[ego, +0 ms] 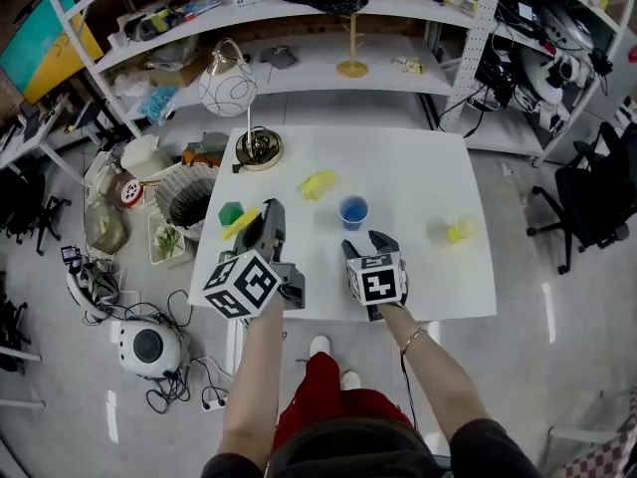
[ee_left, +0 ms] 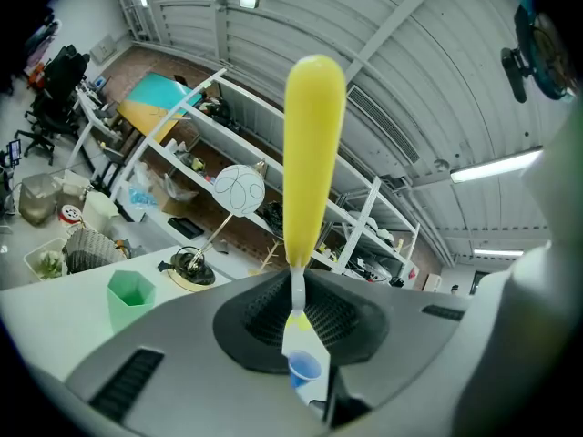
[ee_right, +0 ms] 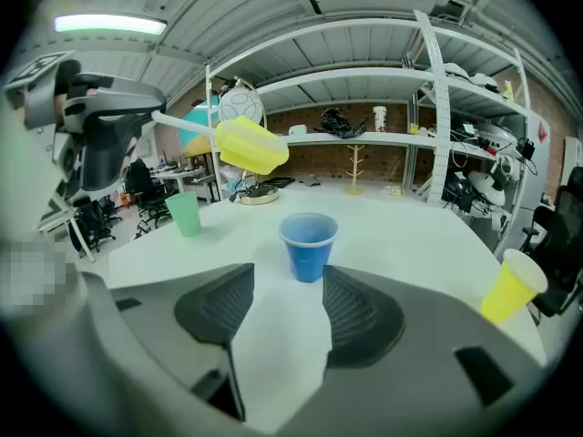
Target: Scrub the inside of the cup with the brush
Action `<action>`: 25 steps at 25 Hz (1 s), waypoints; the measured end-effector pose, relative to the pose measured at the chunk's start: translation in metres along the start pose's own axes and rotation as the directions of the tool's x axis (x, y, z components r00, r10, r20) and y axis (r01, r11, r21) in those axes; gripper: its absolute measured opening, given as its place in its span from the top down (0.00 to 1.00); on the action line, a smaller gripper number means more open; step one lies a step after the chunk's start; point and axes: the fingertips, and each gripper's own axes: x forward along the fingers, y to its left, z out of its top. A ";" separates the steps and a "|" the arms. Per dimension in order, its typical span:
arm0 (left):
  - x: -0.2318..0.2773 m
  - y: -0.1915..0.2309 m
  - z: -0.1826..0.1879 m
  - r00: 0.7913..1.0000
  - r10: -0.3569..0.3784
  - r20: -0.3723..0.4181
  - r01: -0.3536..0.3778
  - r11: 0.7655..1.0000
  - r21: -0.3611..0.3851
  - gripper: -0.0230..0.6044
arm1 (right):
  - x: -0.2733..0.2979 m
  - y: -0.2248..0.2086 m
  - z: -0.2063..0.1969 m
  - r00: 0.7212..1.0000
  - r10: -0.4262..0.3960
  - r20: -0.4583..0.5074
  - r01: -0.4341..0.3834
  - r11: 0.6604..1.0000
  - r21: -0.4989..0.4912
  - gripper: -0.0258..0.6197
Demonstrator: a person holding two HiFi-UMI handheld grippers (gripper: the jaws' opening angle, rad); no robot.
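Steadying the blue cup (ee_right: 308, 244) is judged to be the step in hand, so that the brush (ee_left: 314, 153) can be worked inside it. The cup is seen upright on the white table (ego: 438, 167), mouth up, just ahead of the right gripper (ee_right: 287, 279). That gripper's jaws are held wide apart with nothing between the pads. The cup is lined up with the gap but is not yet reached. The left gripper (ego: 267, 217) is clamped on the thin white stem of the brush, and the yellow head is carried above the table, to the left of the cup and apart from it.

For a good hold, the open jaws should be brought forward until the cup wall sits squarely between the ribbed pads, then closed only lightly. So thin a cup is likely to be crushed or tipped by a hard squeeze. Only once the cup is pinned should the brush be turned head down, centred over the mouth and lowered in, so that the rim is not clipped. The green cup (ego: 231, 213) and the yellow cup (ee_right: 513, 287) are well apart from it and need not be disturbed.
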 end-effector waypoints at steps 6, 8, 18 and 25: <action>-0.017 -0.020 0.003 1.000 -0.012 0.014 0.012 1.000 0.013 0.90 | -0.035 -0.002 0.013 0.998 -0.012 0.066 0.012 1.000 -0.007 0.65; -0.023 -0.027 0.003 1.000 -0.019 0.018 0.019 1.000 0.022 0.90 | -0.046 0.000 0.018 0.996 -0.010 0.093 0.011 1.000 -0.005 0.69; -0.048 -0.051 0.000 0.999 -0.037 0.026 0.036 0.998 0.056 0.90 | -0.102 0.001 0.041 0.976 -0.022 0.217 0.019 1.000 0.014 0.87; -0.059 -0.068 -0.006 0.998 -0.056 0.021 0.055 0.995 0.081 0.90 | -0.132 0.002 0.051 0.956 -0.017 0.292 0.017 1.000 0.002 0.92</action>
